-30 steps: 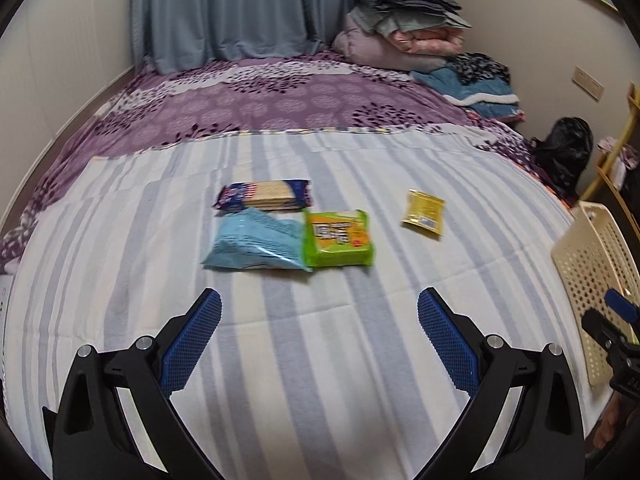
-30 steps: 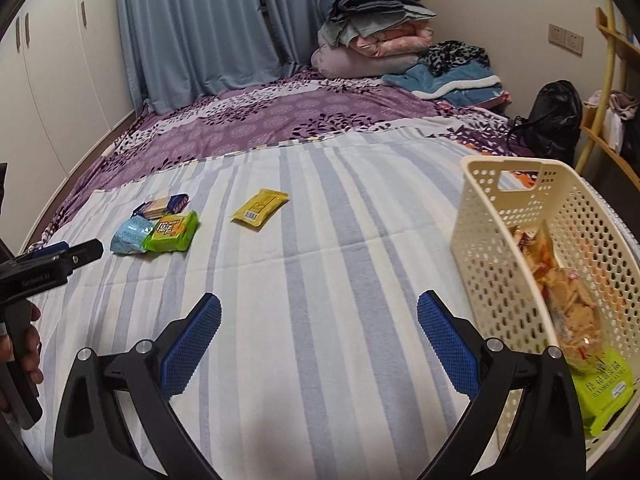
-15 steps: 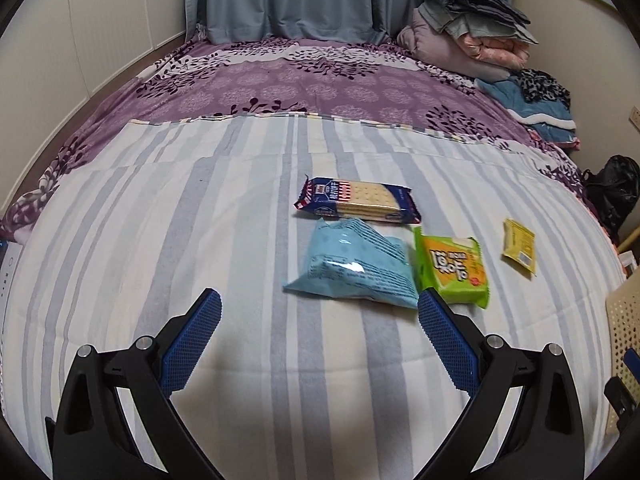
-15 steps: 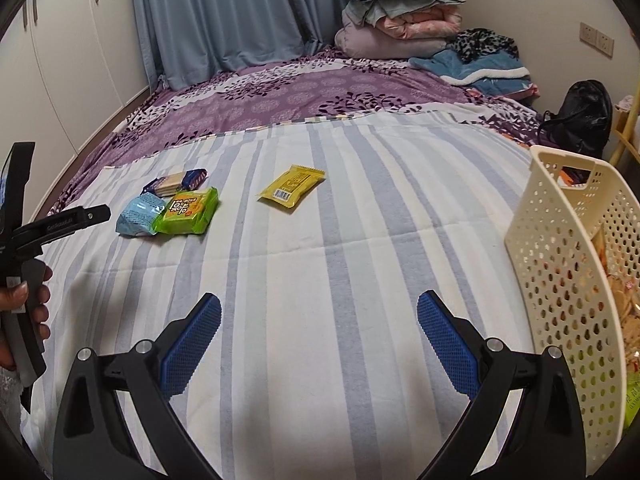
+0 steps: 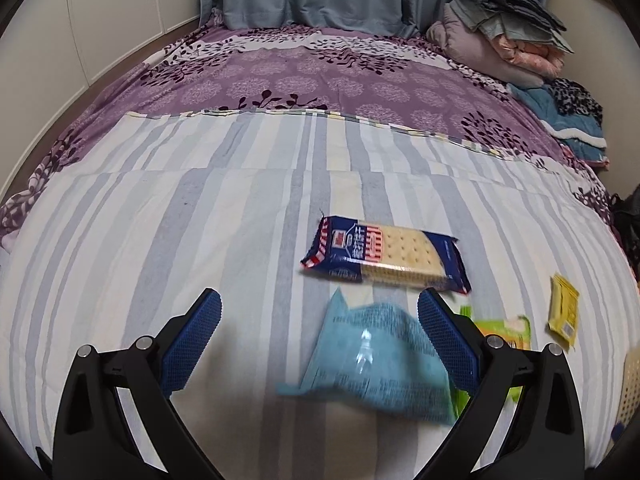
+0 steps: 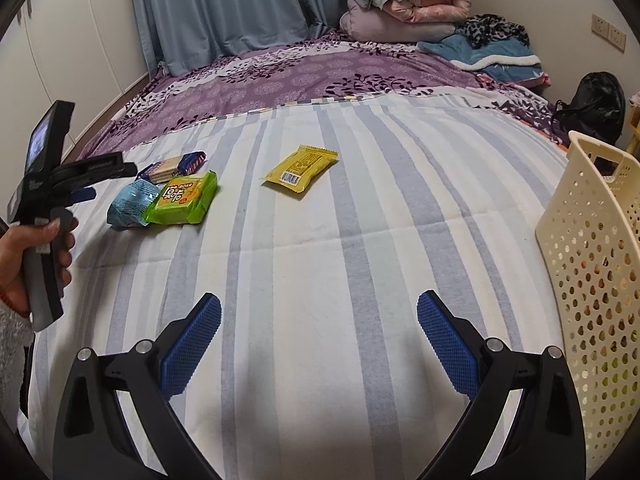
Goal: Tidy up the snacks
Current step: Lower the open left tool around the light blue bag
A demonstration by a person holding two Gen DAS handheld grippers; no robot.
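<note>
Only the green snack pack (image 6: 182,199) carried readable print, bold Korean lettering (upside down from here); the other wrappers' print was too blurred.

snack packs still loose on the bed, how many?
4. Cracker pack, blue bag and green pack lie clustered near the left tongs; the yellow packet lies apart to their right. More sit in the basket, mostly hidden.

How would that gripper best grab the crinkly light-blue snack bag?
Probably from above, across the puffy middle of the light-blue plastic snack bag. It lies flat on the striped bedsheet, between the open left gripper's fingers, so closing there should pinch it.
</note>
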